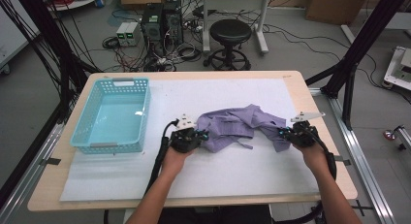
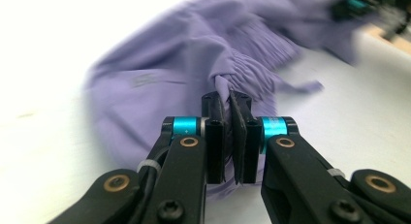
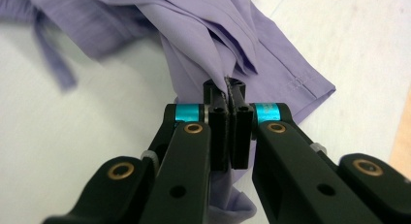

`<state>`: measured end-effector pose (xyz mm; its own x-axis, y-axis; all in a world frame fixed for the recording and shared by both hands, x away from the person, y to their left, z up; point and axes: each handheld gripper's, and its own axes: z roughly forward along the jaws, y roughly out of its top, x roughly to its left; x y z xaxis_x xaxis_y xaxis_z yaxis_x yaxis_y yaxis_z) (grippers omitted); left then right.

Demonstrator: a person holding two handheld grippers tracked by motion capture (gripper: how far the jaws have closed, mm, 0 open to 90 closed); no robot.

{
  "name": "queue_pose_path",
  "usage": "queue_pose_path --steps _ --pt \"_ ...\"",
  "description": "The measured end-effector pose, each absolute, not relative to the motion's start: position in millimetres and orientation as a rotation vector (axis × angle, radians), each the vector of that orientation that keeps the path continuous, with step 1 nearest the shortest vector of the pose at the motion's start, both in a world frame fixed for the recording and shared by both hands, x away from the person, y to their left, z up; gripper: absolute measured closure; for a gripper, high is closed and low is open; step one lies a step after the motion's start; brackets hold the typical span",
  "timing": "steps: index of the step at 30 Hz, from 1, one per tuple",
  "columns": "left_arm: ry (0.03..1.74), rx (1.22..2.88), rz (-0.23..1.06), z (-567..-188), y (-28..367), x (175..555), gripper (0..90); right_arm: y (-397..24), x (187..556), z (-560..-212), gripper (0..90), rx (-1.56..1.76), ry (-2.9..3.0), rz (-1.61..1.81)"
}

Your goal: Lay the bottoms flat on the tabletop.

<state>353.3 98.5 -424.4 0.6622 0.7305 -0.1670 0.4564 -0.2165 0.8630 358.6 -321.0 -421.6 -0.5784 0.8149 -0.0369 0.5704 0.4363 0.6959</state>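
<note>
A crumpled lilac garment [image 1: 237,127] lies across the middle of a white mat [image 1: 218,170] on a wooden table [image 1: 53,185], gripped at both ends by a person working two handheld grippers. The left gripper [image 1: 199,135], seen from above at the cloth's left edge, has its jaws clamped on a gathered, pleated bunch of the fabric [image 2: 228,86]; in the left gripper view that gripper [image 2: 229,100] pinches the twisted folds tight between its pads. The right gripper [image 1: 285,133] bites the garment's right end, where a hemmed panel [image 3: 295,78] spreads flat on the mat; in the right gripper view its jaws [image 3: 227,86] are closed hard on several layered folds. A narrow fabric strap [image 1: 245,145] trails from the cloth's near edge. A turquoise plastic basket [image 1: 123,83] stands at the table's left, well apart from the garment. Beyond the table, a black stool [image 1: 230,32] and computer towers [image 1: 162,23] sit among cables on the floor.
</note>
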Motion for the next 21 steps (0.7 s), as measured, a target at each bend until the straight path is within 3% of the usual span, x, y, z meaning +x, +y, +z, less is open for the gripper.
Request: queue_pose_path --steps 12,13,15,16,21 --pt "1.141 1.753 0.440 -433.9 132.1 384.6 82.9 -324.6 299.6 -411.7 88.7 0.983 2.566 1.019" --pt "1.153 1.733 0.441 -433.8 133.2 384.8 78.7 -323.8 299.4 -409.3 84.6 0.973 2.558 1.049" --pt "1.169 1.679 0.433 -430.6 135.6 383.2 59.6 -321.5 304.2 -400.2 70.2 0.992 2.498 1.167" --pt "1.160 1.660 0.432 -428.3 137.1 381.9 54.5 -319.6 308.0 -395.8 65.3 1.007 2.465 1.215" --pt "1.096 1.625 0.439 -420.0 144.5 371.5 46.9 -294.2 339.7 -382.1 52.4 0.993 2.355 1.313"
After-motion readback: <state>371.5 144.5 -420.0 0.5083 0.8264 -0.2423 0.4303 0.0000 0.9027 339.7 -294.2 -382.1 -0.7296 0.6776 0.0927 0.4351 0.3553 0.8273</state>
